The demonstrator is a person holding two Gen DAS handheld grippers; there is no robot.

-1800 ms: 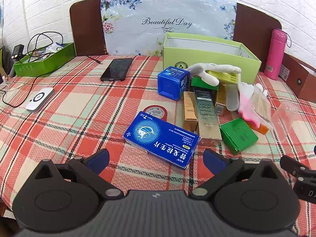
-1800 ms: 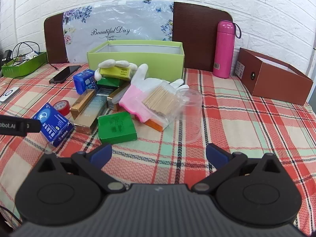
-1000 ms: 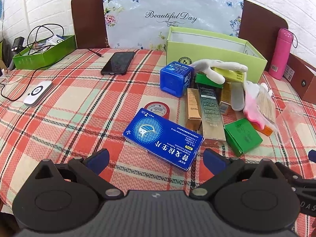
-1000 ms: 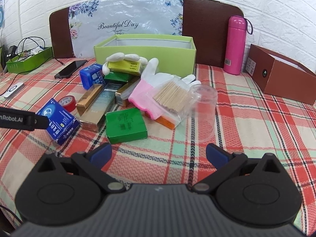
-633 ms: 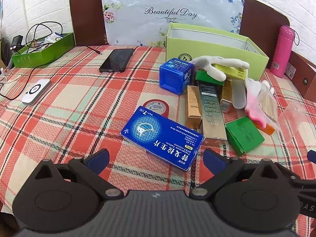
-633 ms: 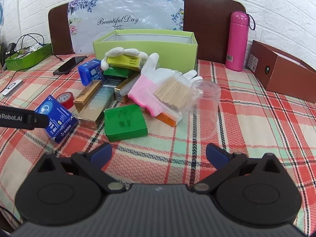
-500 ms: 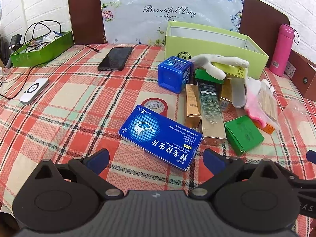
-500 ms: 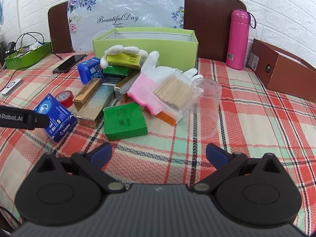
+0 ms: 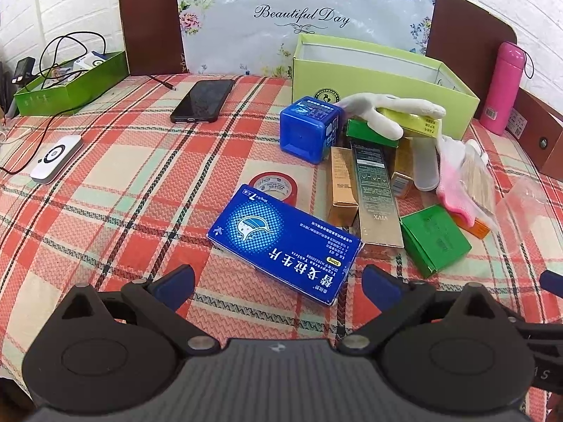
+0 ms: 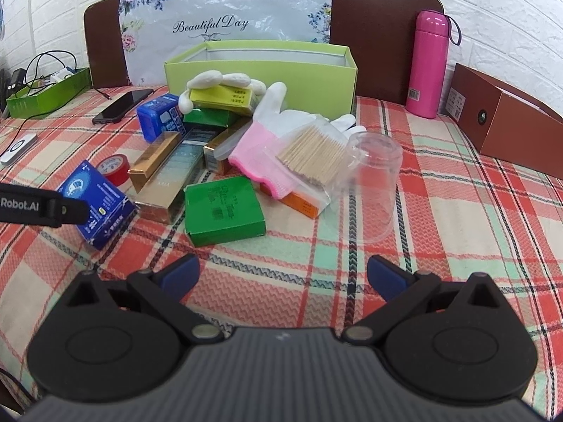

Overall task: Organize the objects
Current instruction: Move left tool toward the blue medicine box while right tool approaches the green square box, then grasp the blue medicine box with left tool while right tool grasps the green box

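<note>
Far left: green tray [image 9: 67,84] of cables, black phone [image 9: 203,100]. Left gripper [image 9: 278,279] spread wide, holding nothing, poised just near of the blue tablet box [image 9: 283,242], which lies flat beside the red tape roll [image 9: 276,184]. Centre: heaped cartons and gloves before the lime box [image 10: 281,70]. Right gripper [image 10: 283,276] likewise spread and empty. Right: inverted clear cup [image 10: 374,190].

Risk: the flat tablet box may skid on the cloth; disturbing the heap could topple the cup.

From my feed: "Beautiful Day" in script on the floral board [image 9: 306,17] at the table's back edge; "VIVX" on a long gold box [image 9: 374,193]; "Robot.AI" on the left gripper [image 10: 38,207]; "50mg" on the blue tablet box [image 9: 285,242].
</note>
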